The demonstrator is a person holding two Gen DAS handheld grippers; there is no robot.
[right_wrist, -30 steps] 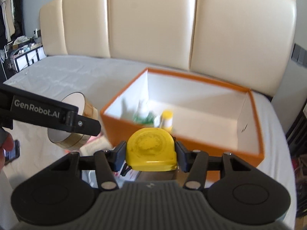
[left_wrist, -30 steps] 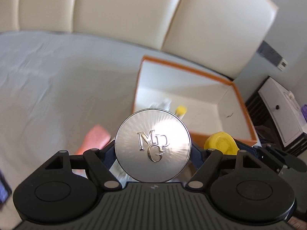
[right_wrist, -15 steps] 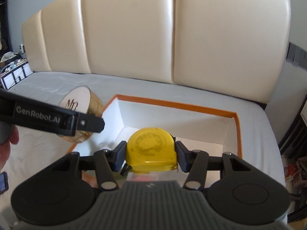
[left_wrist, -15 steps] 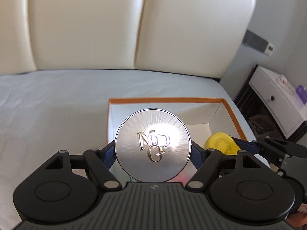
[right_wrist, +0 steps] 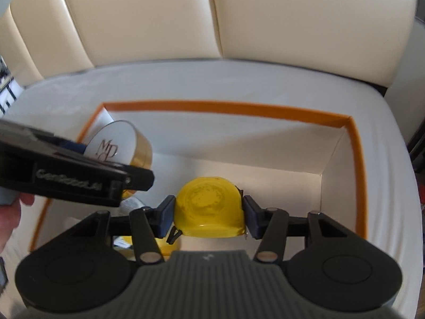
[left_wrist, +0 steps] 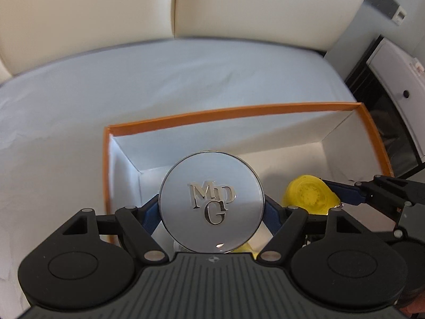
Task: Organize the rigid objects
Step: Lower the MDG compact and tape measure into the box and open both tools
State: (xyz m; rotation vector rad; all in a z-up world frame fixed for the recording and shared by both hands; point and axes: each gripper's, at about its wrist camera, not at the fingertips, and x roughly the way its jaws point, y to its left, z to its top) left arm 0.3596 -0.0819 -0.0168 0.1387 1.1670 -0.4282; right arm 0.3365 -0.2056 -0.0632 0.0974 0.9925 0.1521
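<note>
The left gripper (left_wrist: 211,210) is clamped on a round silver-lidded tin (left_wrist: 211,202), and the right gripper (right_wrist: 208,215) grips a yellow tape measure (right_wrist: 209,207). Both hang over the orange box (right_wrist: 228,106) at twelve o'clock, the tin at ten o'clock from the tape measure; beyond lies a cream headboard (right_wrist: 212,16).

Raised metallic letters "MDG" stand on the mirrored lid of a round tin (left_wrist: 211,204). Blurred white lettering marks the left gripper (right_wrist: 106,156), unreadable.
</note>
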